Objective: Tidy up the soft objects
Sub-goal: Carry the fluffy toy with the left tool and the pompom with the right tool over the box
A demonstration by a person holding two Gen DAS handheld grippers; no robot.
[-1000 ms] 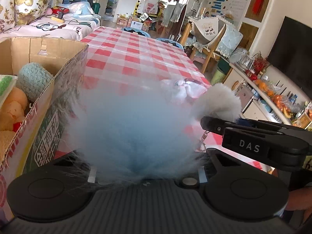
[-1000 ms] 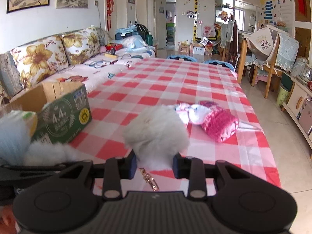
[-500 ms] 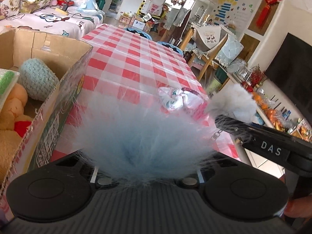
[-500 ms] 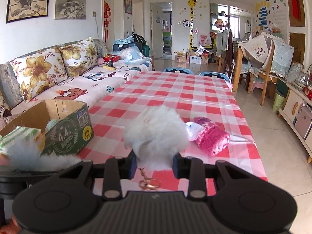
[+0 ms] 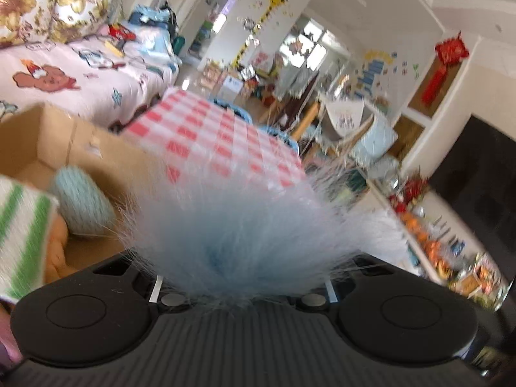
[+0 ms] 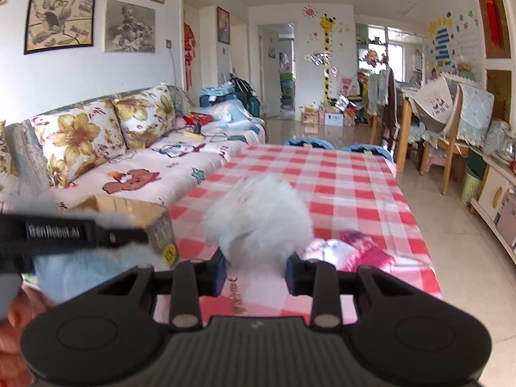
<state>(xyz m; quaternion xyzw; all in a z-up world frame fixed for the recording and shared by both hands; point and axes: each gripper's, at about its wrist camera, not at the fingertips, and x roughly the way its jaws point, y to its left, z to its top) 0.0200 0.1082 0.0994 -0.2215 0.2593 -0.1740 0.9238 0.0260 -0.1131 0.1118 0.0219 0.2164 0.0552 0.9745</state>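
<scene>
My left gripper (image 5: pixel 242 277) is shut on a fluffy light-blue pompom (image 5: pixel 238 229), held up beside the open cardboard box (image 5: pixel 48 138) at the left; its fur hides the fingertips. The box holds a teal knitted ball (image 5: pixel 80 203), a green-striped white piece (image 5: pixel 22 242) and orange plush. My right gripper (image 6: pixel 256 269) is shut on a fluffy white pompom (image 6: pixel 258 219) with a keychain hanging below, above the checked table (image 6: pixel 338 187). The left gripper and blue pompom (image 6: pixel 80 267) show at the left of the right wrist view, by the box (image 6: pixel 145 213).
A pink knitted toy with a white part (image 6: pixel 354 251) lies on the table at the right. A sofa (image 6: pixel 113 161) runs along the table's left side. Chairs (image 6: pixel 445 148) and cabinets stand to the right.
Both grippers have risen with their pompoms. The left one has swung left toward the box, so more of the box's inside shows. The left view is blurred with motion.
</scene>
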